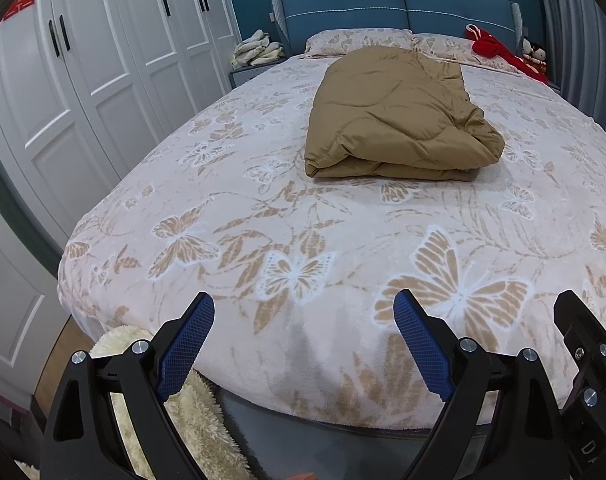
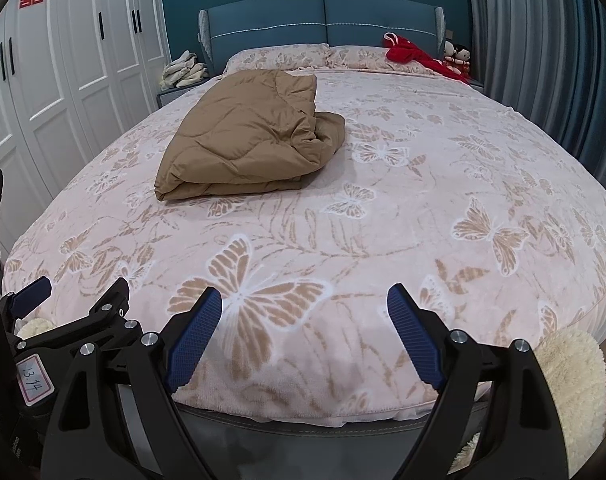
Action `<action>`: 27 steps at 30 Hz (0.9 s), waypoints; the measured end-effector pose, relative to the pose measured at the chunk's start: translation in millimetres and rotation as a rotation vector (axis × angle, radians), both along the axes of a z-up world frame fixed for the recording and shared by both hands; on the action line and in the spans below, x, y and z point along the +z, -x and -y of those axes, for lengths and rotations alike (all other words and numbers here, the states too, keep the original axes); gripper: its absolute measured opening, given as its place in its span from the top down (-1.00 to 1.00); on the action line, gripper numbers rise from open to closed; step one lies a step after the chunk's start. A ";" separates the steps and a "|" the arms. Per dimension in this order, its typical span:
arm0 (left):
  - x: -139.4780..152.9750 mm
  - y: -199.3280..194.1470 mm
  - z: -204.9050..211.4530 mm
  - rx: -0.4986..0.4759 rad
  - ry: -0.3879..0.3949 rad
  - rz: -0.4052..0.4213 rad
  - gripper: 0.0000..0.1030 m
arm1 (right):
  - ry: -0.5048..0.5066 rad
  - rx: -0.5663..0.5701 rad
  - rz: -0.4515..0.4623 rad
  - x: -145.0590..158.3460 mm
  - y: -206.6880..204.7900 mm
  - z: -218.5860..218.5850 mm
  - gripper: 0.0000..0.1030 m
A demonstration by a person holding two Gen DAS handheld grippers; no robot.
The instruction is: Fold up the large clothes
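Note:
A tan quilted garment (image 1: 395, 116) lies folded into a thick bundle on the middle of the bed (image 1: 263, 208); in the right wrist view it (image 2: 243, 136) sits left of centre. My left gripper (image 1: 303, 312) is open and empty at the foot of the bed, well short of the bundle. My right gripper (image 2: 303, 308) is open and empty too, beside the left one. The right gripper's body shows at the right edge of the left wrist view (image 1: 583, 336), and the left gripper shows at the lower left of the right wrist view (image 2: 35, 296).
White wardrobe doors (image 1: 83, 92) run along the left. A blue headboard (image 1: 395, 4) and pillows (image 1: 359, 40) are at the back, with red cloth (image 1: 491, 46) and dolls (image 1: 537, 56) at the far right. Pale clothes (image 1: 259, 48) sit on a nightstand. A fluffy cream rug (image 1: 183, 408) lies on the floor. Curtains (image 2: 543, 60) hang right.

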State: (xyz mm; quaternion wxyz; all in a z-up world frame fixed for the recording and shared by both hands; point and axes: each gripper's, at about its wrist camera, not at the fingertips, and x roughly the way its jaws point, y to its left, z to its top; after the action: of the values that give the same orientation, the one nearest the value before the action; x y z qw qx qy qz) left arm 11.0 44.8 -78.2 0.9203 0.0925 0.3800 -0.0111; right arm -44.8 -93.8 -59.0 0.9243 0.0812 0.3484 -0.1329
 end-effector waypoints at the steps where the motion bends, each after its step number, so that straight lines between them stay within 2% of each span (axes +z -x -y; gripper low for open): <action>1: -0.2 -0.1 0.1 0.000 -0.001 -0.001 -0.74 | -0.001 0.000 -0.001 -0.2 -0.3 0.2 -0.60; 27: -0.7 -0.5 2.7 -0.012 0.003 -0.002 -0.67 | -0.001 -0.009 -0.002 -0.3 0.0 1.3 -0.60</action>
State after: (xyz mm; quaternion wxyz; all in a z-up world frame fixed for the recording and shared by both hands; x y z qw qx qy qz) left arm 11.5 42.1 -78.9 0.9199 0.0933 0.3804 -0.0171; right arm -44.8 -95.1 -59.2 0.9233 0.0831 0.3492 -0.1368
